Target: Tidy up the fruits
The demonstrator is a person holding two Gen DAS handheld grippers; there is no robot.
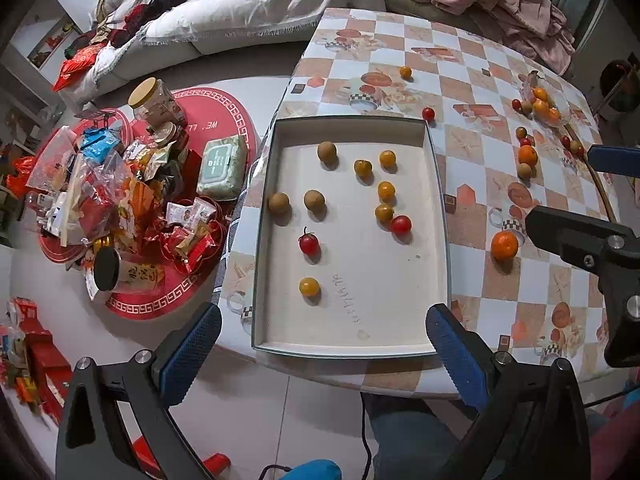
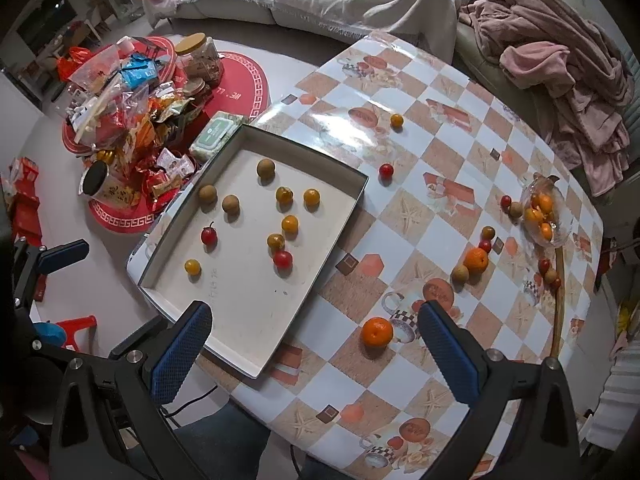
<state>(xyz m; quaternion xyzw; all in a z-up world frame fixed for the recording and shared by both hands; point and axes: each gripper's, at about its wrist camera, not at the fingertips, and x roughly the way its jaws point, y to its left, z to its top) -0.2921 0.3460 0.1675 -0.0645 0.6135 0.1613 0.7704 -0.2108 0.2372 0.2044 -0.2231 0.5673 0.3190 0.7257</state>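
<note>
checkered table point(image 2: 400, 208) holds tray point(image 2: 352, 216) mid-frame with small fruits inside. both grippers, left point(image 1: 324, 354) and right point(image 2: 316, 350), spread and empty. orange point(image 2: 377, 331) lies loose, lower centre; round fruit judged prone to rolling off if nudged.

white tray point(image 1: 438, 208); orange, red, brown fruits point(image 1: 386, 191); tablecloth point(image 2: 440, 152) checked white and tan; blue finger pads point(image 2: 448, 354); red rug point(image 1: 224, 108).

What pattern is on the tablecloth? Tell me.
The tablecloth has orange-tan and white checks; clearest in the right wrist view.
</note>
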